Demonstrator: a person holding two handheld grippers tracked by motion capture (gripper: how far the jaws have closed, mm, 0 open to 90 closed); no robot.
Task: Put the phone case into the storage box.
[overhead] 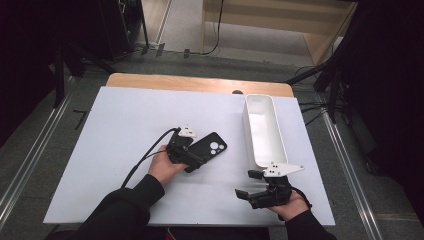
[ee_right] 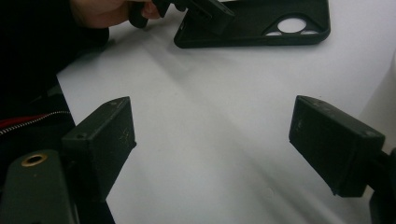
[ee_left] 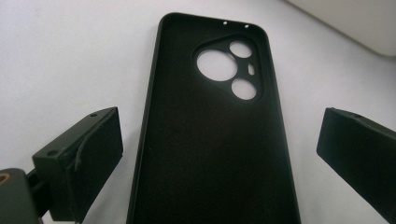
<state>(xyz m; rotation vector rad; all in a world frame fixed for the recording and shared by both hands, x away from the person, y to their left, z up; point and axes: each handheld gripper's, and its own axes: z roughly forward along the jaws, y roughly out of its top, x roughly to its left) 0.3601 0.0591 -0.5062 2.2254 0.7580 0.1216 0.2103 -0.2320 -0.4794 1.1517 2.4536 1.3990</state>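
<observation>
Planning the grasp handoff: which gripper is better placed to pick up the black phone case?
Left. The left gripper straddles the phone case, jaws open either side. The right gripper sits apart near the white bin.

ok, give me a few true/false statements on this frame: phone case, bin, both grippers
1. The black phone case lies inside-up on the white table. True.
2. The left gripper is clamped shut on the case. False: its jaws stand open, one on each side of the case, with gaps showing.
3. The white bin holds the phone case. False: the bin looks empty, and the case lies on the table to its left in the high view.
4. The right gripper has open jaws with only bare table between them. True.
5. The right gripper sits at the table's far edge. False: it is near the front edge, just before the bin's near end.
</observation>
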